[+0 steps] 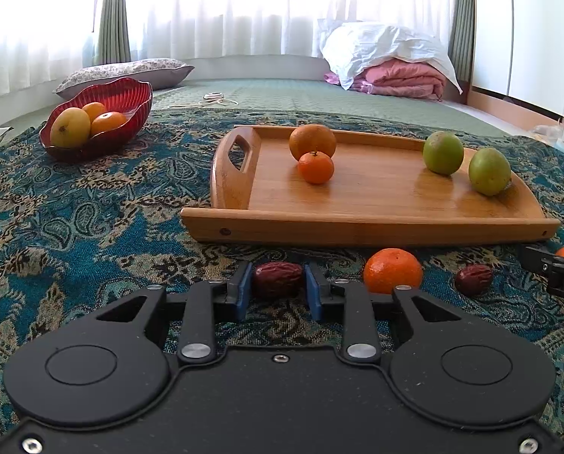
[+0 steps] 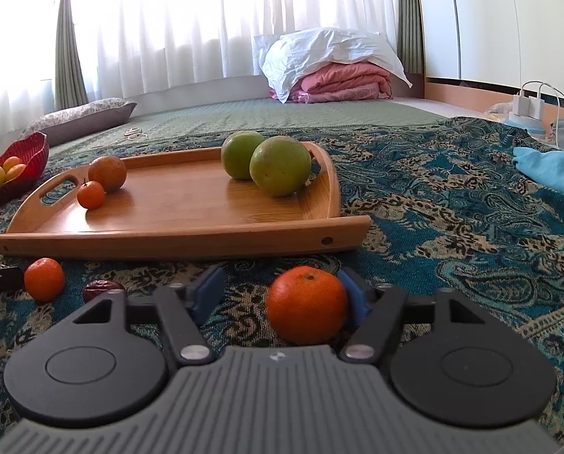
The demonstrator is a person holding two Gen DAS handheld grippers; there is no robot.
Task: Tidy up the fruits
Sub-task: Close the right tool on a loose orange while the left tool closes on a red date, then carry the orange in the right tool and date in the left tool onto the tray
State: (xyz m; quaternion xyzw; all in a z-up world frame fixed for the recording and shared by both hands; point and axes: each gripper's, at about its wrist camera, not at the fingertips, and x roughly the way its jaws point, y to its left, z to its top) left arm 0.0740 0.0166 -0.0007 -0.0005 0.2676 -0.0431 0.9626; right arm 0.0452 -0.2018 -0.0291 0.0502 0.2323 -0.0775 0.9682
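A wooden tray (image 1: pixel 357 204) lies on the patterned cloth with an orange (image 1: pixel 312 140), a small mandarin (image 1: pixel 315 167) and two green fruits (image 1: pixel 443 152) on it. My left gripper (image 1: pixel 277 283) has its blue pads on both sides of a red date (image 1: pixel 276 279) lying on the cloth. A mandarin (image 1: pixel 392 270) and a second date (image 1: pixel 473 279) lie to its right. My right gripper (image 2: pixel 280 295) is open around a mandarin (image 2: pixel 307 305) that touches the right pad; the left pad stands apart. The tray also shows in the right wrist view (image 2: pixel 176 208).
A red glass bowl (image 1: pixel 108 113) with a mango and oranges stands at the far left. Another mandarin (image 2: pixel 44 279) and a date (image 2: pixel 102 289) lie left of my right gripper. A blue cloth (image 2: pixel 550 170) and chargers (image 2: pixel 528 108) are at the right. Pillows and bedding lie behind.
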